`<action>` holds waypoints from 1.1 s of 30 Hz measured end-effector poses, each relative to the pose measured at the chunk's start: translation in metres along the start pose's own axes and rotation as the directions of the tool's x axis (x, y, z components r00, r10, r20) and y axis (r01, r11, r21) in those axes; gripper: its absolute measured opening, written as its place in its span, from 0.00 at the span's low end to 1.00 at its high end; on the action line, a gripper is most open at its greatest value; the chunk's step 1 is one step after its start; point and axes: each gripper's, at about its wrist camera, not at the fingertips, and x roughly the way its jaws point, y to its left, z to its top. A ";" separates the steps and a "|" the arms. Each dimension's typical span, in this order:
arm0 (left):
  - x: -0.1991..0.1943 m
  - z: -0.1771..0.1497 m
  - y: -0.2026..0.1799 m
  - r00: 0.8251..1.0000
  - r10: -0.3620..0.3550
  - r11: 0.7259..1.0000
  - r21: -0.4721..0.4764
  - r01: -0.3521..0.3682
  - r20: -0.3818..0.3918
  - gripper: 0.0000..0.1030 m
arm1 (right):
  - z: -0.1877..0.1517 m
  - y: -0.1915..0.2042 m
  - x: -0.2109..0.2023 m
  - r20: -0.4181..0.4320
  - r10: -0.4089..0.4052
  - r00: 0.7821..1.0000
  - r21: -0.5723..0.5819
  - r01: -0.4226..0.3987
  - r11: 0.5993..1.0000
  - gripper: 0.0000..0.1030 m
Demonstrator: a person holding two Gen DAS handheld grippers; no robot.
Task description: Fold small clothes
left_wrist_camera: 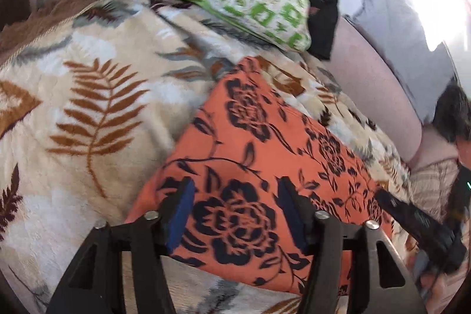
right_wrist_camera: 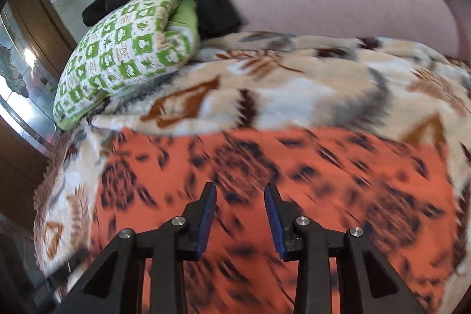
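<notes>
Both your left claw (left_wrist_camera: pixel 235 205) and right claw (right_wrist_camera: pixel 240 214) hang parted and empty; the orange cloth (left_wrist_camera: pixel 253 137) at lower centre may crease on the soft blanket (left_wrist_camera: pixel 88 78).

The orange floral garment (left_wrist_camera: pixel 265 137) was thin, smooth matt cloth lying on a fuzzy, plush leaf-print blanket (left_wrist_camera: pixel 88 108), beside a woven green-checked pillow (right_wrist_camera: pixel 126 49).

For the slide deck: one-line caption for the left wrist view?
Open left hand-held gripper above an orange floral garment spread on a leaf-print blanket.
</notes>
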 end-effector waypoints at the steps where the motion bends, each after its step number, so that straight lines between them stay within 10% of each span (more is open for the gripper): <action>1: 0.003 -0.004 -0.009 1.000 0.012 0.999 0.031 -0.012 -0.007 0.63 | -0.014 -0.014 -0.015 -0.003 -0.010 1.000 0.007 0.010 1.000 0.36; 8: 0.032 -0.035 -0.047 0.983 0.170 0.964 0.219 -0.151 -0.069 0.74 | -0.098 -0.118 -0.043 -0.102 -0.078 0.992 0.163 0.094 0.982 0.36; 12: 0.034 -0.044 -0.051 0.972 0.230 0.931 0.299 -0.208 -0.038 0.78 | -0.123 -0.142 -0.045 -0.053 0.020 0.998 0.239 -0.007 0.971 0.37; 20: 0.002 -0.037 -0.069 0.965 0.198 0.928 0.285 -0.241 0.172 0.78 | -0.094 -0.124 -0.072 0.137 0.030 0.990 0.196 -0.057 0.979 0.37; 24: 0.012 -0.037 -0.082 0.972 0.194 0.935 0.275 -0.224 0.132 0.80 | -0.064 -0.117 -0.070 0.221 0.052 0.974 0.167 -0.090 0.982 0.37; 33: 0.060 -0.044 -0.093 0.954 0.297 0.903 0.315 -0.293 0.037 0.82 | -0.007 -0.132 0.018 0.069 0.112 0.991 0.250 -0.126 0.960 0.37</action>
